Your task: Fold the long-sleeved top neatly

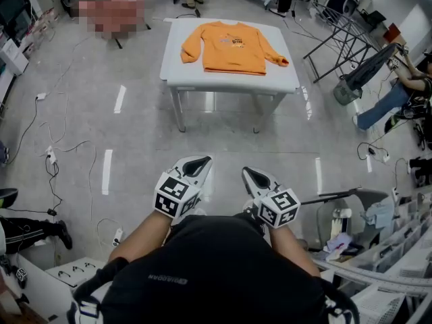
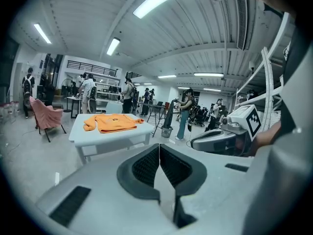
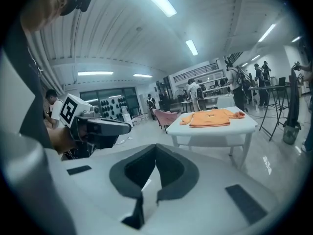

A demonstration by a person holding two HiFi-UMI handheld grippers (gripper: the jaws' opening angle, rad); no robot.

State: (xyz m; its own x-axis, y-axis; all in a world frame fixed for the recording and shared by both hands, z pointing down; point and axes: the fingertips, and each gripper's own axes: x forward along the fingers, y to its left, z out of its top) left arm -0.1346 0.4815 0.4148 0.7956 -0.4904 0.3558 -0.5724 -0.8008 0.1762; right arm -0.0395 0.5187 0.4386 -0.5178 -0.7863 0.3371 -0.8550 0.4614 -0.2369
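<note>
Nearest is the person's own dark-clad torso, with both forearms drawn in close. The left claw (image 1: 196, 162) and the right claw (image 1: 253, 174) sit side by side just ahead of the body, near each other but apart, noses tipped a little toward the floor. Each claw's own view shows its dark pads pressed together at the tips with nothing between them, so both are closed and empty. That tucked, shut pose reads as a carrying posture, probably because nothing is within reach.

Beyond them is bare grey floor (image 1: 223, 140), with loose cables (image 1: 50, 157) trailing on the left.

Well beyond the claws stands the white surface (image 1: 229, 83). The orange long-sleeved top (image 1: 233, 48) lies flat on it, front up, body square to the edges and a sleeve bent out to each side. It appears laid out this way so that sleeves and hem can be taken and folded inward. Nothing touches it, so folding looks not yet begun, and the person would have to step up to the surface first.

Farther off, a black folding rack (image 1: 337, 39) stands on the right, a pink-draped chair (image 2: 45, 115) on the left, and people and workbenches fill the far room.
</note>
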